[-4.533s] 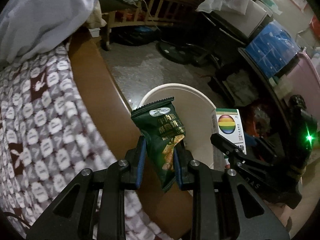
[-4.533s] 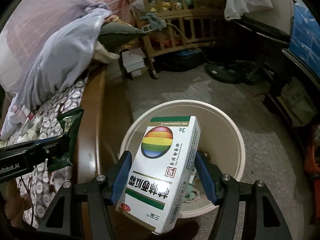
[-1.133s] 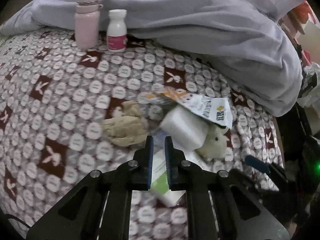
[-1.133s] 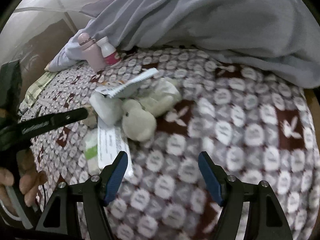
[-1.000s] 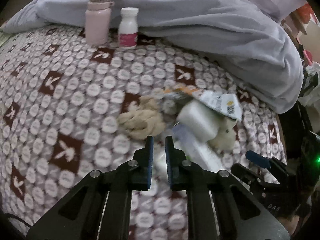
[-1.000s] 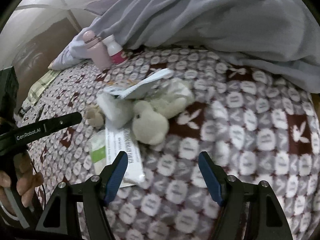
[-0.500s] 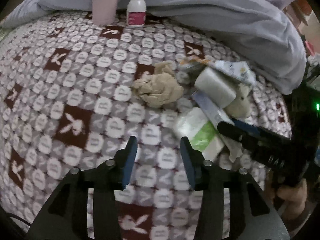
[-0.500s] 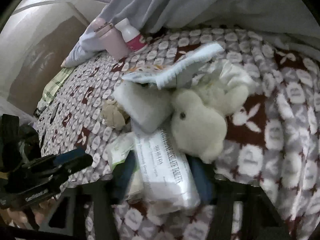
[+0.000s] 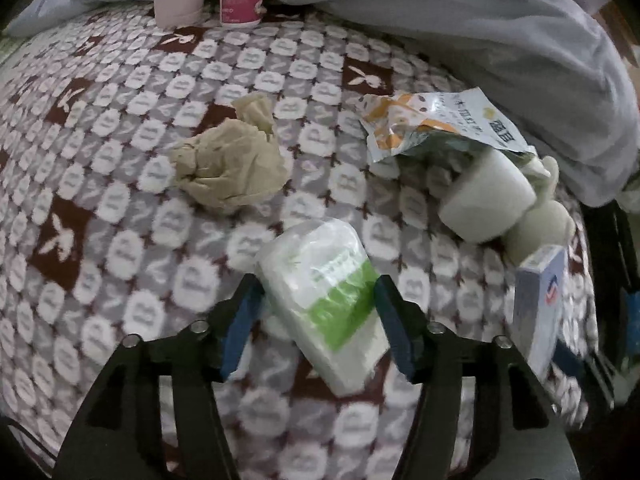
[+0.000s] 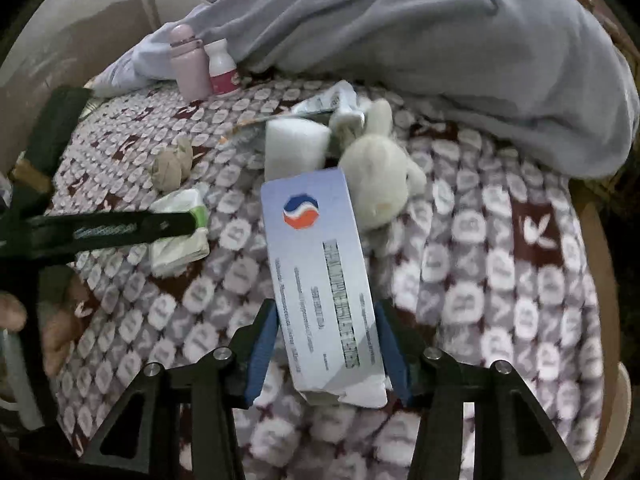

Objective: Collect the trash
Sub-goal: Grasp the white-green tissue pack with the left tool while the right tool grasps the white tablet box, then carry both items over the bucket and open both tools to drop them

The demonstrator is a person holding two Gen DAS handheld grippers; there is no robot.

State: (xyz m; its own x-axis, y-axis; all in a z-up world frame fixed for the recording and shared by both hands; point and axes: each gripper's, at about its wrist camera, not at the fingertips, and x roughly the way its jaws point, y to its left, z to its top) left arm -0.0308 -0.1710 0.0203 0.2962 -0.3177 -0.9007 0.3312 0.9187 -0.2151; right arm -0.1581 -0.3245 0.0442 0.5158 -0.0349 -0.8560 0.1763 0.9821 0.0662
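Left wrist view: left tongs [image 9: 316,316] apart, jaws just opening, straddling tissue pack [image 9: 322,296] on blanket [image 9: 120,184] (pads not yet pressing) | pack's long axis slants toward lower right | right tongs [image 10: 326,344] just closing, clamped on box [image 10: 324,272], lifted.
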